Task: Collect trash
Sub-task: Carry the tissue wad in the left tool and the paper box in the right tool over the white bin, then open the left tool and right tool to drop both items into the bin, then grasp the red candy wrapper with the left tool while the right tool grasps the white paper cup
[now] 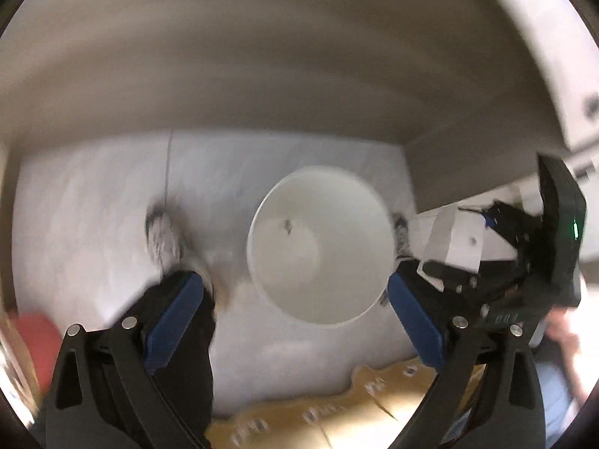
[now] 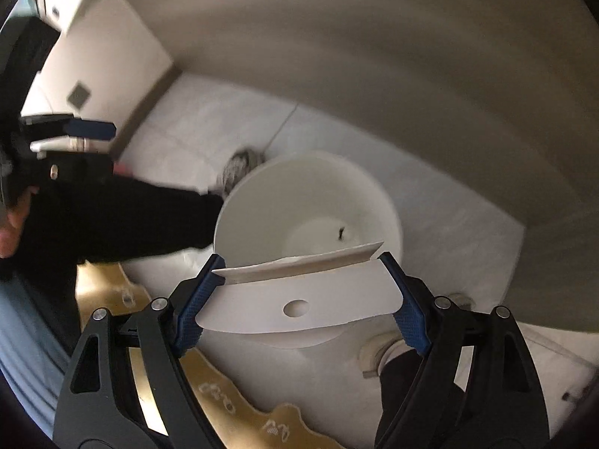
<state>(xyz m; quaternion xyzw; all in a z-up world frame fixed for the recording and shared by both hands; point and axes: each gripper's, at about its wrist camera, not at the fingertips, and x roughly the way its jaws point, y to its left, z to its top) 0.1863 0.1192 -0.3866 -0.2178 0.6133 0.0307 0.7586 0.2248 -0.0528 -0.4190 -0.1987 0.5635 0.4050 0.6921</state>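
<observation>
A round white trash bin (image 1: 318, 243) stands on the pale floor below me, open at the top with a small dark speck inside; it also shows in the right wrist view (image 2: 310, 202). My left gripper (image 1: 295, 321) is open and empty above the bin's near rim. My right gripper (image 2: 299, 295) is shut on a white paper box (image 2: 299, 295) with a round hole in its face, held over the bin's near rim. The right gripper with the box shows at the right of the left wrist view (image 1: 456, 239).
A grey table underside or wall (image 1: 262, 75) curves above the bin. The person's shoes (image 1: 161, 235) stand either side of the bin. A tan patterned rug (image 1: 337, 411) lies at the near floor. A red object (image 1: 33, 340) sits at the far left.
</observation>
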